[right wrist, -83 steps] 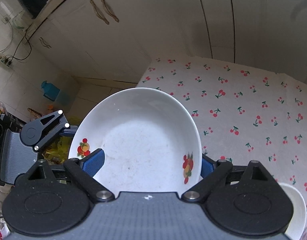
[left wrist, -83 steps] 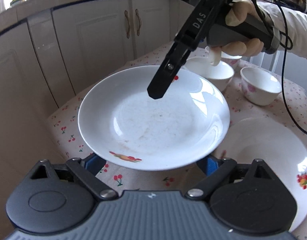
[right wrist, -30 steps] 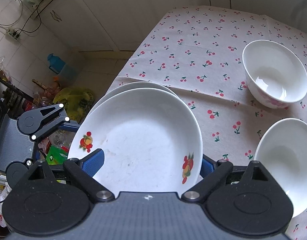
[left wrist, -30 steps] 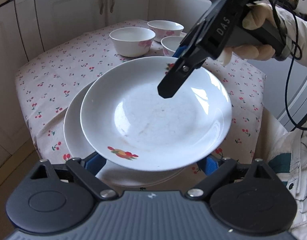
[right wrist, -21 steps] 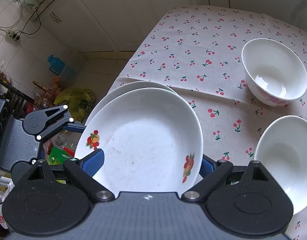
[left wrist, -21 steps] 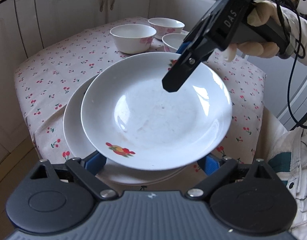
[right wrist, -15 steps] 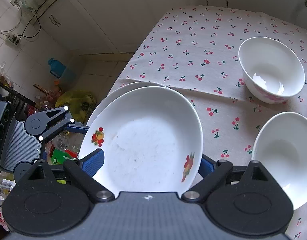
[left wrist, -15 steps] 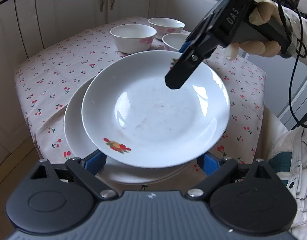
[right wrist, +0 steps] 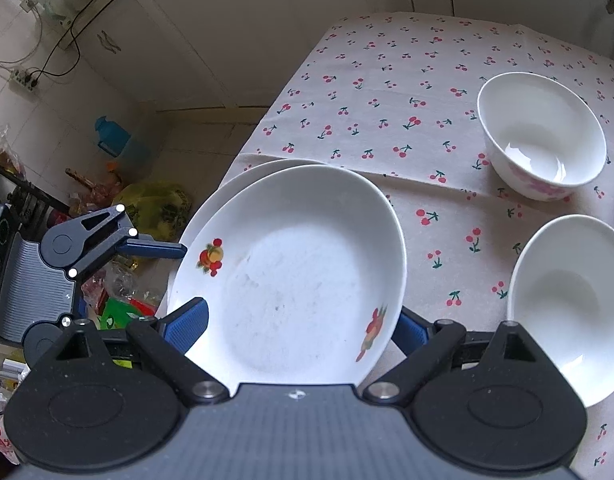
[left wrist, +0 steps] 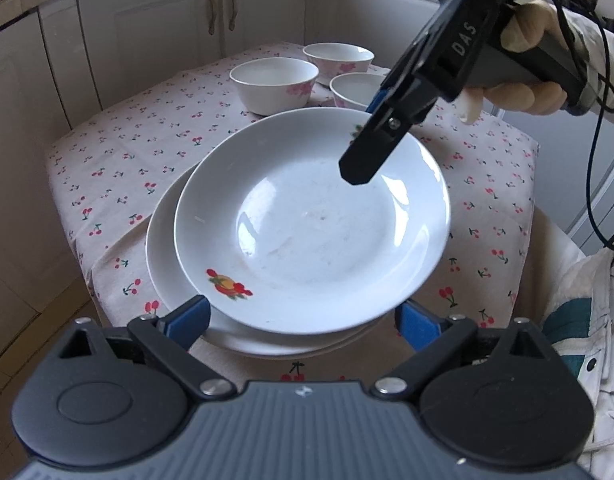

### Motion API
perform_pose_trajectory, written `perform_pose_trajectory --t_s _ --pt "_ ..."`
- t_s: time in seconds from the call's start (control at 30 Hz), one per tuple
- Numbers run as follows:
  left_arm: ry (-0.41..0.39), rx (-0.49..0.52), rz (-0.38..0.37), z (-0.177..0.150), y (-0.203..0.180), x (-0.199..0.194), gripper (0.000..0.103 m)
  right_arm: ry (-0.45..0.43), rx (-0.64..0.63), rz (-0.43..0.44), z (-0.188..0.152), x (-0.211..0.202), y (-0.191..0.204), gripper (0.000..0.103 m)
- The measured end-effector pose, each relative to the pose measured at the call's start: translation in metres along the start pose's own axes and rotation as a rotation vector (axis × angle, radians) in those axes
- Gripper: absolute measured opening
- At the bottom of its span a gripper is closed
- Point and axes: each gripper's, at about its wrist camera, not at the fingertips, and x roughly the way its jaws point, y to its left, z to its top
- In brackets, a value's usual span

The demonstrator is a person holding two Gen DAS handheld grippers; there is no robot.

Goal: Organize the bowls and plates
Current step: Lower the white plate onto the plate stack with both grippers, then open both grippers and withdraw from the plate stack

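Plates come first: we see a white plate [left wrist: 311,220] with small fruit prints carried at the centre of both wrist views, just above a second white plate [left wrist: 163,264] that lies on the cherry-print cloth [left wrist: 119,160] of the counter. Whether the two plates touch, we cannot tell.

We hold the upper plate from two sides. In the left wrist view our left hand-held gripper [left wrist: 303,320] sits at the lower middle of the frame, its blue pads [left wrist: 187,316] spread wide on either side of the near rim. Our right hand-held gripper [left wrist: 381,136] comes in from the upper right, one black finger lying over the far rim beside a fruit print, gripped by a gloved hand [left wrist: 523,60].

In the right wrist view the same plate [right wrist: 291,280] fills the gap between the right hand-held gripper's blue pads [right wrist: 189,324], which stand wide against its rim, so we read it as grasping the plate. The left hand-held gripper [right wrist: 155,250] shows at the left edge, one blue finger reaching the plate's rim.

Three white bowls with pink flowers stand on the cloth: one [left wrist: 273,84] at the upper centre of the left view, two more [left wrist: 339,58] [left wrist: 357,88] just beside it. White cabinets [left wrist: 155,32] fill the background.
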Motion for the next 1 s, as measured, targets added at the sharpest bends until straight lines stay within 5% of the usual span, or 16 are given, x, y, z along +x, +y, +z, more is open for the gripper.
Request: perform_pose_trajectory --t_s 0.7,1.0 --pt "-0.066 -0.101 0.065 -0.012 -0.001 -0.018 0.1 -0.033 -0.102 -0.075 -0.015 0.004 0.017 0.097" --pt "-0.114 -0.127 0.313 0.002 -0.035 -0.039 0.101 -0.276 -0.246 -0.243 -0.068 -0.038 0.023 0.103"
